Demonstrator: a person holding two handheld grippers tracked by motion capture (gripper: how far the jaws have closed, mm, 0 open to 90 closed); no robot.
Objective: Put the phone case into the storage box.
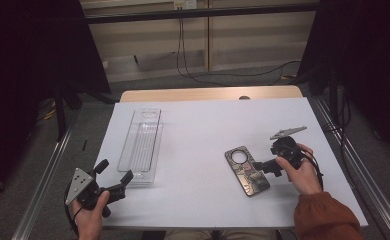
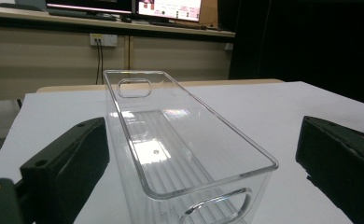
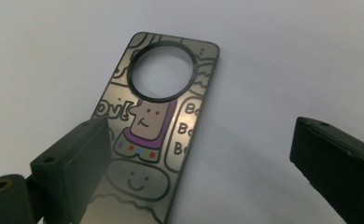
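- The left gripper (image 1: 114, 178), jaws spread wide and empty, sits at the near end of the clear ribbed plastic bin (image 1: 141, 145).
- The right gripper (image 1: 259, 166), jaws wide apart, hovers over the flat, cartoon-printed phone case (image 3: 157, 125) lying on the white table (image 1: 203, 130).

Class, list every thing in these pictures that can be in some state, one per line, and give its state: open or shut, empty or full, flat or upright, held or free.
Clear plastic rectangular bin: upright on the white table cover, empty, not held.
Flat phone case with cartoon print and round camera hole: lying flat, free of both grippers.
Left gripper: open, jaws either side of the bin's near end, not touching.
Right gripper: open, over the case's edge.
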